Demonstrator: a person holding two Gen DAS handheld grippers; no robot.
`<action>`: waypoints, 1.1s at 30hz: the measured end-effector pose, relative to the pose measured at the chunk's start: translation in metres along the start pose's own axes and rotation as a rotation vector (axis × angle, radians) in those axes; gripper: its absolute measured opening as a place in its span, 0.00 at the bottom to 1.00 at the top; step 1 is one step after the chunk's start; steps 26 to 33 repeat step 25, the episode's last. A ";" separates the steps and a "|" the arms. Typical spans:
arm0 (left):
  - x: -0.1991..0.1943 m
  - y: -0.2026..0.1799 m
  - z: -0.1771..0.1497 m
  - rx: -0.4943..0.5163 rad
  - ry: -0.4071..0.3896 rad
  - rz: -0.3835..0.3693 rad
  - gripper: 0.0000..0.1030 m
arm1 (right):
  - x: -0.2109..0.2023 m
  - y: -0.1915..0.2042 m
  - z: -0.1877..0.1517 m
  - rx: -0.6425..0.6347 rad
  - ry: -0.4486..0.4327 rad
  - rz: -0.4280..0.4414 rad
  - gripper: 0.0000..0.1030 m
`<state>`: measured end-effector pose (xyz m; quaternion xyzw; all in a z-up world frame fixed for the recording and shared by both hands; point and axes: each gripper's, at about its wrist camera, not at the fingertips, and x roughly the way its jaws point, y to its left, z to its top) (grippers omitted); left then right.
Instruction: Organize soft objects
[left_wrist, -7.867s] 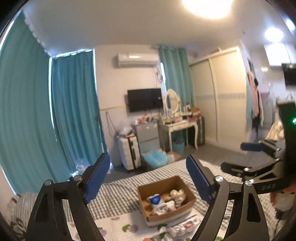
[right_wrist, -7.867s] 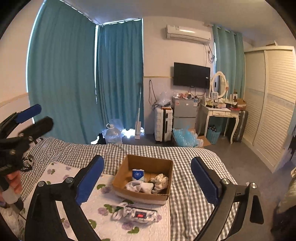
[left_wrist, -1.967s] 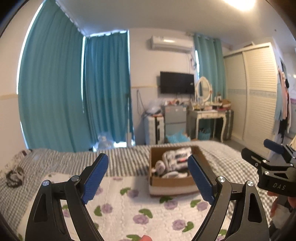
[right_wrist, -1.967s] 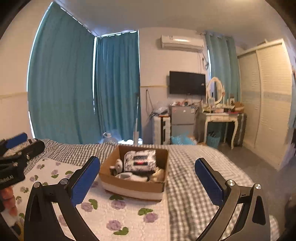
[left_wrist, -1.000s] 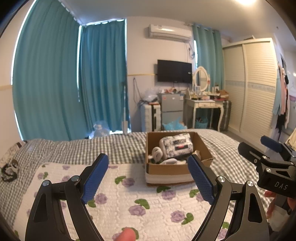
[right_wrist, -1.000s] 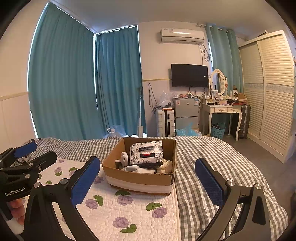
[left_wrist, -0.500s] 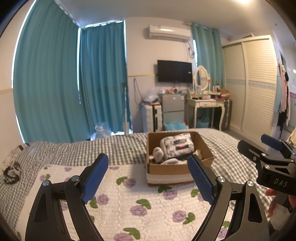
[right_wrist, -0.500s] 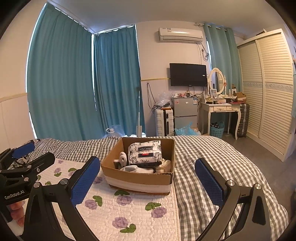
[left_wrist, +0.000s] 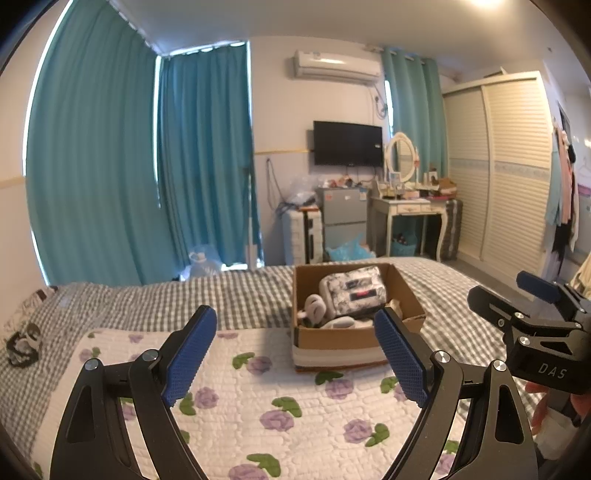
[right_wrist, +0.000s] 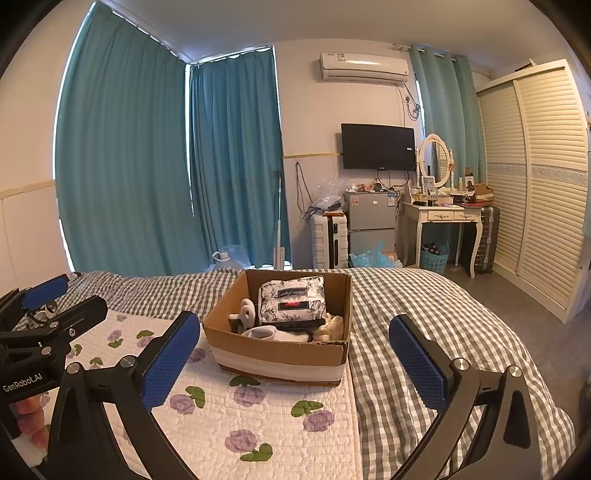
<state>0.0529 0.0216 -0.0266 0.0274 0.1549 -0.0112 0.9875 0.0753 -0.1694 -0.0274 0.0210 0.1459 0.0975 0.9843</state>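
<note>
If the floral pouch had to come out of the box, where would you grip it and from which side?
Grip the floral pouch across its upper edge, coming down from above. It leans propped against the far wall of the box, so that edge stands free, while socks crowd its lower end and the walls block a side approach.

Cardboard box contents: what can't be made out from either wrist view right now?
- Cardboard box floor: near wall hides it in both views.
- Items beneath the floral pouch: covered by it.
- Pouch label text: too small, both views.
- Pale rolled pieces: type unclear, partly behind the wall.
- Left view: right finger pad of the left tool covers the box's near right corner.
</note>
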 end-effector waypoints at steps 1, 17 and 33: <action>0.000 0.000 0.000 0.001 -0.001 0.001 0.86 | 0.000 0.000 0.000 -0.001 0.001 0.000 1.00; -0.003 -0.004 -0.001 0.001 -0.002 0.001 0.86 | 0.001 -0.001 0.000 0.007 0.004 0.004 1.00; -0.007 -0.006 0.001 0.016 -0.018 -0.003 0.86 | 0.001 -0.002 0.000 0.012 0.004 0.007 1.00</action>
